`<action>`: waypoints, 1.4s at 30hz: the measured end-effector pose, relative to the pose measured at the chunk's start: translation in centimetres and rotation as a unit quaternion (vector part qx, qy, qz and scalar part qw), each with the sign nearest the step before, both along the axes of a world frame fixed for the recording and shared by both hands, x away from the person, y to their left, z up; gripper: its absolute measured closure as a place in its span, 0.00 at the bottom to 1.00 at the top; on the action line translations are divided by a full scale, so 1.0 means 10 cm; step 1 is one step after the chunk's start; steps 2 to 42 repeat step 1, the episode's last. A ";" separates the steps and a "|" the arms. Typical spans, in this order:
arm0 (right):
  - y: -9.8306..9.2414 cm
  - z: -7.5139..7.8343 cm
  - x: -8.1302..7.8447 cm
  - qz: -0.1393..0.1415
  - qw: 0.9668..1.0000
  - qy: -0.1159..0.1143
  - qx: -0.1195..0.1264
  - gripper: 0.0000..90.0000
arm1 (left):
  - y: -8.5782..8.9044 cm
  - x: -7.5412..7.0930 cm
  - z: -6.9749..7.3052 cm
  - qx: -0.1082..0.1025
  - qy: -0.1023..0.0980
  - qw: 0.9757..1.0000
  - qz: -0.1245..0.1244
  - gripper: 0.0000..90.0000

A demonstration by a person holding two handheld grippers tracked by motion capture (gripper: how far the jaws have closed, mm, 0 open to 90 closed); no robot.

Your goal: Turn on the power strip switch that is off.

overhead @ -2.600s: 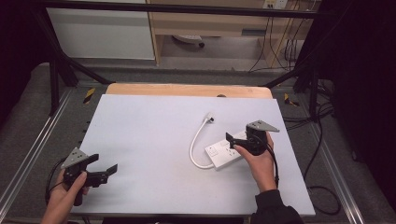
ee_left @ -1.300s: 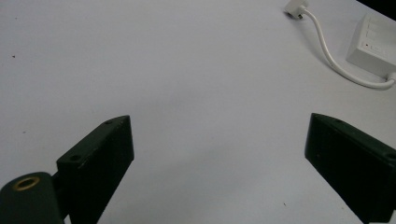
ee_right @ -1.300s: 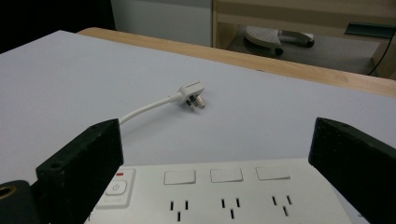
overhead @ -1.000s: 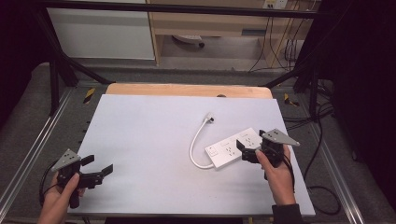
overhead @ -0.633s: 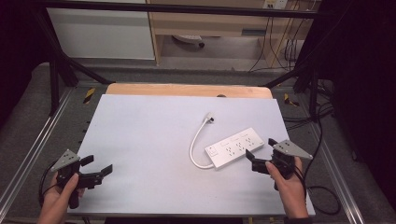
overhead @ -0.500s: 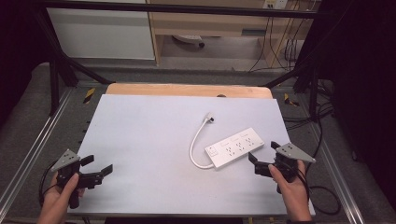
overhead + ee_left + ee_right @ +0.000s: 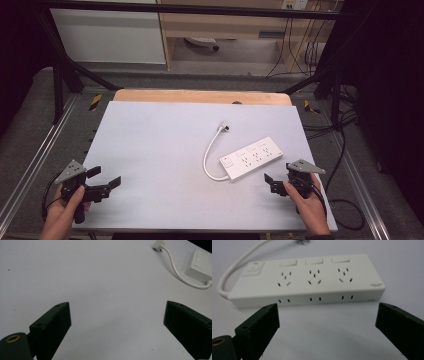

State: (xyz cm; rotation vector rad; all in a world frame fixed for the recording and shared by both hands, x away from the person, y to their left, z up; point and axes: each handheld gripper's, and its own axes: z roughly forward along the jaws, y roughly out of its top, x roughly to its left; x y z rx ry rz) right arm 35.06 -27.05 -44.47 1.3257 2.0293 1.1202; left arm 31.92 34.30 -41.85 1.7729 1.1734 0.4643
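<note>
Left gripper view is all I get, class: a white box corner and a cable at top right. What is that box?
Observer: A white power strip with three socket groups, each below its own switch.
Operator: Where is the other gripper?
Observer: The right gripper faces the strip's long side, jaws open, not touching it.
Operator: Where on the table is the strip?
Observer: On the right half of the table, lying at a slant.

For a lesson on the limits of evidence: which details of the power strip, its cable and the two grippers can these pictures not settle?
- Power strip: small label at its right end too tiny to read, right gripper view.
- Plug: cut off by the top edge, right gripper view.
- Power strip: cut off by the right edge, left gripper view.
- Right gripper: partly covered by the person's hand, high view.
</note>
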 end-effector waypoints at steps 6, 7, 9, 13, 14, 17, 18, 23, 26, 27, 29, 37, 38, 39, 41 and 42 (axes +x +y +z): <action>0.00 -0.03 0.02 -0.003 1.000 0.006 -0.009 0.06 | 0.00 0.00 0.00 0.001 0.000 1.000 -0.001 0.09; 0.00 -0.03 0.02 -0.003 1.000 0.006 -0.009 0.06 | 0.00 0.00 0.00 0.001 0.000 1.000 -0.001 0.09; 0.00 -0.03 0.02 -0.003 1.000 0.006 -0.009 0.06 | 0.00 0.00 0.00 0.001 0.000 1.000 -0.001 0.09; 0.00 -0.03 0.02 -0.003 1.000 0.006 -0.009 0.06 | 0.00 0.00 0.00 0.001 0.000 1.000 -0.001 0.09; 0.00 -0.03 0.02 -0.003 1.000 0.006 -0.009 0.06 | 0.00 0.00 0.00 0.001 0.000 1.000 -0.001 0.09; 0.00 -0.03 0.02 -0.003 1.000 0.006 -0.009 0.06 | 0.00 0.00 0.00 0.001 0.000 1.000 -0.001 0.09; 0.00 -0.03 0.02 -0.003 1.000 0.006 -0.009 0.06 | 0.00 0.00 0.00 0.001 0.000 1.000 -0.001 0.09; 0.00 -0.03 0.02 -0.003 1.000 0.006 -0.009 0.06 | 0.00 0.00 0.00 0.001 0.000 1.000 -0.001 0.09; 0.00 -0.03 0.02 -0.003 1.000 0.006 -0.009 0.06 | 0.00 0.00 0.00 0.001 0.000 1.000 -0.001 0.09; 0.00 -0.03 0.02 -0.003 1.000 0.006 -0.009 0.06 | 0.00 0.00 0.00 0.001 0.000 1.000 -0.001 0.09; 0.00 -0.03 0.02 -0.003 1.000 0.006 -0.009 0.06 | 0.00 0.00 0.00 0.001 0.000 1.000 -0.001 0.09; 0.00 -0.03 0.02 -0.003 1.000 0.006 -0.009 0.06 | 0.00 0.00 0.00 0.001 0.000 1.000 -0.001 0.09; 0.00 -0.03 0.02 -0.003 1.000 0.006 -0.009 0.06 | 0.00 0.00 0.00 0.001 0.000 1.000 -0.001 0.09; 0.00 -0.03 0.02 -0.003 1.000 0.006 -0.009 0.06 | 0.00 0.00 0.00 0.001 0.000 1.000 -0.001 0.09; 0.00 -0.03 0.02 -0.003 1.000 0.006 -0.009 0.06 | 0.00 0.00 0.00 0.001 0.000 1.000 -0.001 0.09; 0.00 -0.03 0.02 -0.003 1.000 0.006 -0.009 0.06 | 0.00 0.00 0.00 0.001 0.000 1.000 -0.001 0.09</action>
